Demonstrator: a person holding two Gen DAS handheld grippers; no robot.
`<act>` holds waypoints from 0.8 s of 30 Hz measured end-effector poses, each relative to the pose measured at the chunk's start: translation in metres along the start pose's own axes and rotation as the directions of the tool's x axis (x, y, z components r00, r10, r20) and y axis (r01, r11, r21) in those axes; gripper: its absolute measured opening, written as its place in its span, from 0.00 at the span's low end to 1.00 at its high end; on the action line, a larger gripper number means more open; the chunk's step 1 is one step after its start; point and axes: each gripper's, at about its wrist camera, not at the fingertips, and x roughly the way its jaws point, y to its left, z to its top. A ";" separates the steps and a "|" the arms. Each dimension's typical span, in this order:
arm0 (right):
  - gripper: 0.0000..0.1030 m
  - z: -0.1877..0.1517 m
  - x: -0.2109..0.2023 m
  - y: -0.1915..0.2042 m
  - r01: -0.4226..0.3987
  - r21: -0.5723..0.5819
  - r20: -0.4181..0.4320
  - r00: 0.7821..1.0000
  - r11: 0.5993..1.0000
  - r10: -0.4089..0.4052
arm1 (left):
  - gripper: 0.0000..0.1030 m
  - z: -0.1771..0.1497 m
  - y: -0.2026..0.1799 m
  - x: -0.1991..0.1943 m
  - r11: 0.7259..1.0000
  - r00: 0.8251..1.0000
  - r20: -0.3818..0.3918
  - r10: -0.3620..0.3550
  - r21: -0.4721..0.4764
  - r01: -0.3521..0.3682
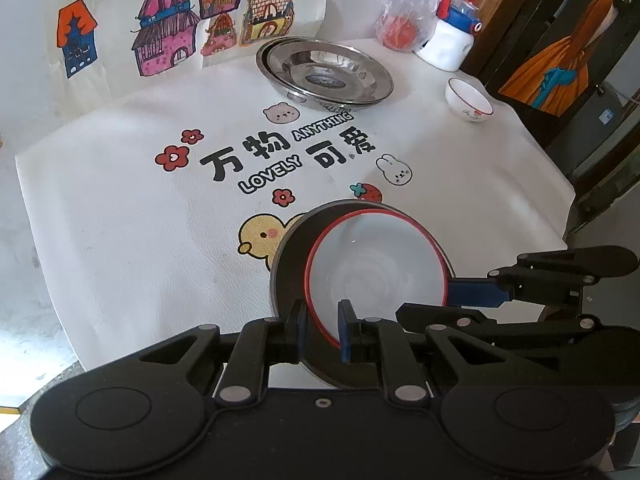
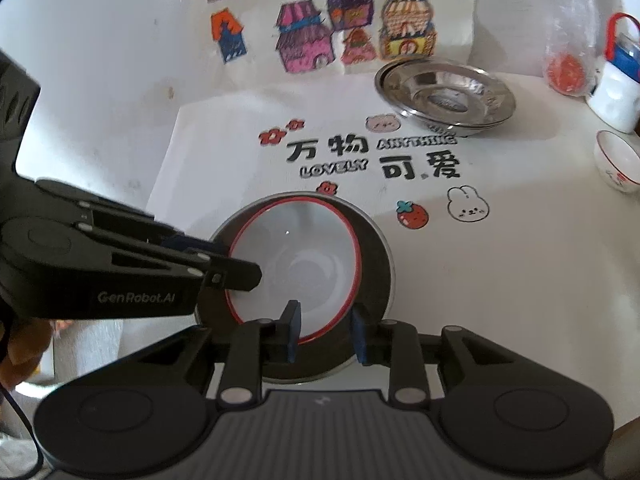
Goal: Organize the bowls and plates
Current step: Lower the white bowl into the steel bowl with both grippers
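Observation:
A white bowl with a red rim (image 1: 376,264) sits inside a larger dark bowl with a metal rim (image 1: 286,272) at the near edge of the table. My left gripper (image 1: 324,330) straddles the white bowl's near rim, one finger inside and one outside, closed on it. In the right wrist view my right gripper (image 2: 326,336) straddles the rim of the white bowl (image 2: 296,264), with the dark bowl (image 2: 376,264) around it; its jaws stand a little apart. The left gripper also shows in the right wrist view (image 2: 236,270) at the white bowl's left rim.
Stacked steel plates (image 1: 326,70) stand at the back of the printed white tablecloth (image 1: 120,208). A small white bowl (image 1: 469,100) is at the right edge. A white and blue bottle (image 1: 450,32) and a plastic bag (image 1: 404,20) stand behind it.

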 end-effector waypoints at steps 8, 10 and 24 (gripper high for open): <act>0.31 0.007 0.010 0.001 0.002 -0.043 -0.066 0.998 0.999 -0.005 | 0.16 0.006 0.003 0.005 1.000 0.999 -0.033 -0.003 -0.007 0.003; 0.31 0.007 0.010 0.000 -0.002 -0.047 -0.070 0.998 0.999 -0.001 | 0.16 0.006 0.003 0.005 1.000 0.999 -0.037 -0.005 -0.008 0.004; 0.34 0.014 0.009 -0.001 -0.028 -0.068 -0.103 0.994 0.997 0.021 | 0.17 0.013 0.001 0.009 1.000 0.996 -0.085 -0.009 0.005 0.010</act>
